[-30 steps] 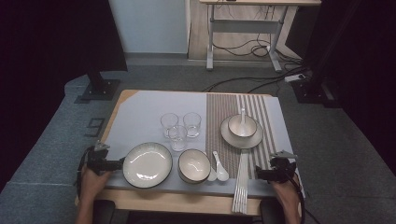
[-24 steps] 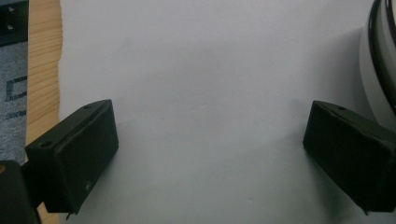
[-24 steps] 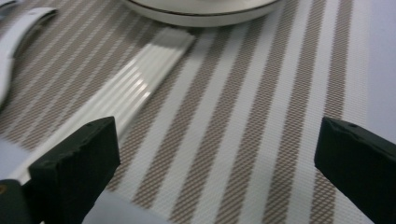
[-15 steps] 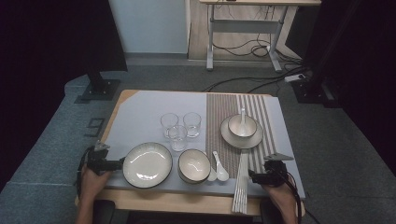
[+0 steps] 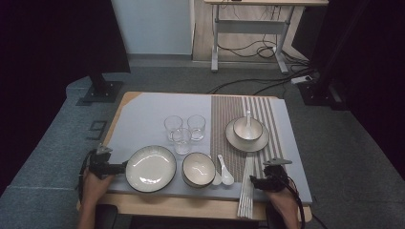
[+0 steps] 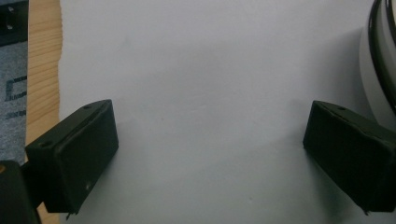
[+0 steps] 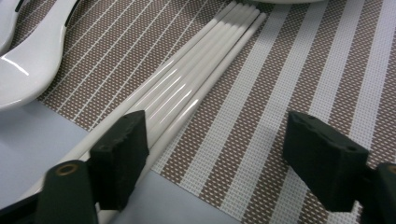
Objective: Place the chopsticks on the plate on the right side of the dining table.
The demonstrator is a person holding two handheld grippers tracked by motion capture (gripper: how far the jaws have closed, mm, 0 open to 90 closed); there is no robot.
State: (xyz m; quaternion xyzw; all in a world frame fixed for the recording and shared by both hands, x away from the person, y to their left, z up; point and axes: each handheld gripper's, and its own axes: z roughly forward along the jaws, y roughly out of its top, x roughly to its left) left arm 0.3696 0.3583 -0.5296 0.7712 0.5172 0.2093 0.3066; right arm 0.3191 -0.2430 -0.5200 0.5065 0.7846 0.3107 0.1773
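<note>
The right gripper (image 5: pixel 258 182) lies low at the table's near edge, jaws part-open and just closing, empty, beside the white chopsticks (image 5: pixel 247 183) on the striped mat (image 5: pixel 239 114). Its own view shows one jaw over the chopsticks (image 7: pixel 187 88). The left gripper (image 5: pixel 119 168) rests wide open beside the plate (image 5: pixel 151 168).

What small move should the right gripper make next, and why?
Probably shift the right gripper sideways over the white chopsticks: its fingers have just been closing, yet only striped placemat lies between them, the bundle passing under one finger.
</note>
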